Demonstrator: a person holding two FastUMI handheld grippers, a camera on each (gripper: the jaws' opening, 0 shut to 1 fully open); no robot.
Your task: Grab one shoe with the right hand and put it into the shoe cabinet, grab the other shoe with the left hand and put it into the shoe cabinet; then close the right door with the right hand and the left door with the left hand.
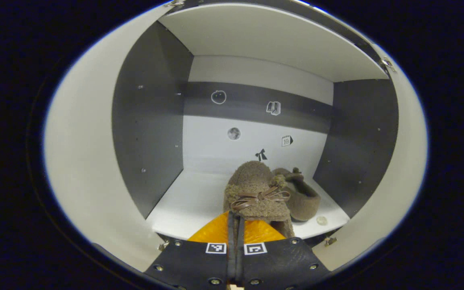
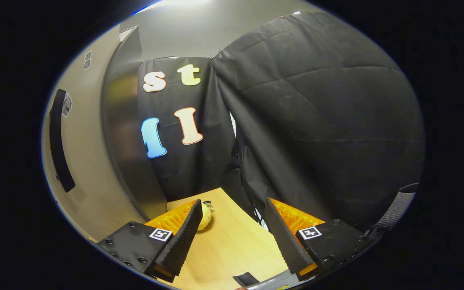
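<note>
Two brown fuzzy shoes lie on the white cabinet shelf (image 1: 187, 203) in the left gripper view. The near shoe (image 1: 252, 189), with a brown bow, rests just ahead of my left gripper (image 1: 236, 217), whose fingers are pressed together on its back edge. The second shoe (image 1: 302, 197) lies on its right, touching it. In the right gripper view, my right gripper (image 2: 233, 201) stands open with nothing between its fingers, above a wooden table (image 2: 232, 245) and beside the cabinet's right door (image 2: 91, 169).
Both cabinet doors stand open: the left door (image 1: 83, 161) and the right door (image 1: 403, 161) flank the opening. The right door carries a black handle (image 2: 61, 141). A small pale yellow object (image 2: 206, 215) sits on the table by the right gripper's left finger.
</note>
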